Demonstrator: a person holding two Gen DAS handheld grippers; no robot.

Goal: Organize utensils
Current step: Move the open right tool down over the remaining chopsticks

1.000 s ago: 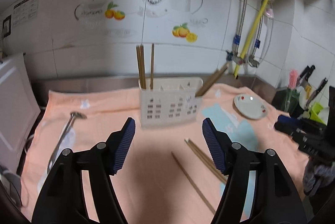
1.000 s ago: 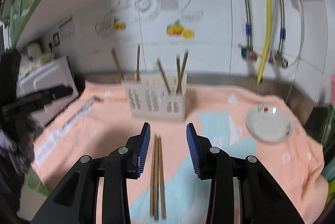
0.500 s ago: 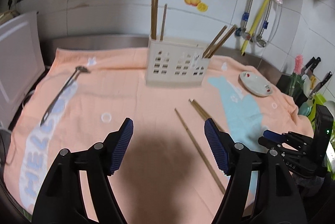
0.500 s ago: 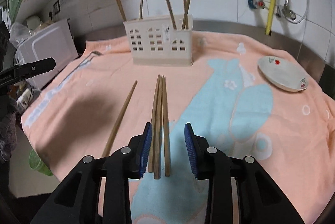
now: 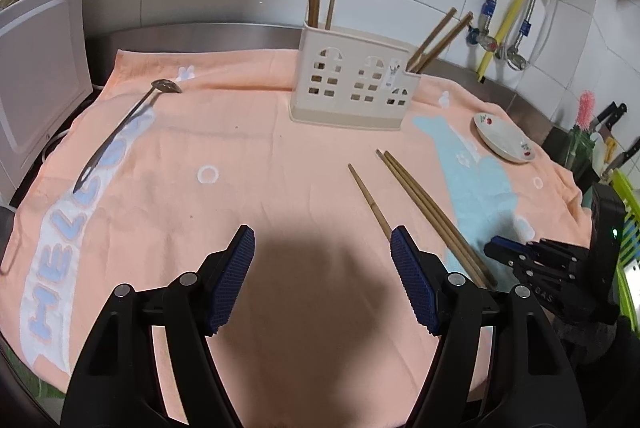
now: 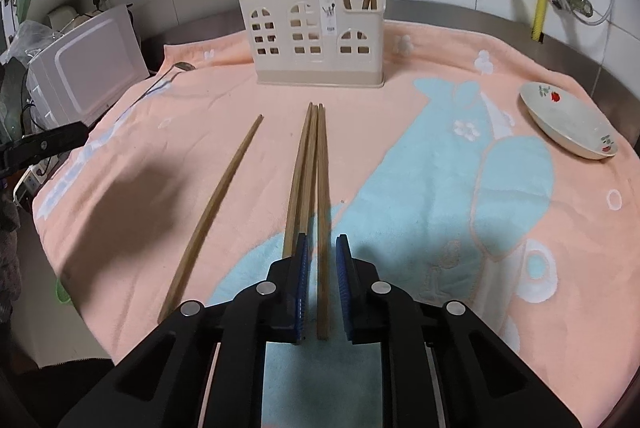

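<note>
Right tongs, nearly together, straddle the rightmost chopstick, its length running toward the holder; left tongs apart, farther off.

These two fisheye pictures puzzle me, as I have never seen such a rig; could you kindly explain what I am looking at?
No robot is here: a person holds one pair of hand-held tongs in each hand, and a camera on each looks forward along its two fingers. One picture comes from the left tongs, which are wide open over the towel and hold nothing. The other comes from the right tongs, whose blue pads are narrowed around one chopstick of a bunch of three, though I cannot tell whether they grip it yet. On the peach towel also lie a single chopstick, a metal spoon, a small plate and a cream utensil holder with chopsticks standing in it.
</note>
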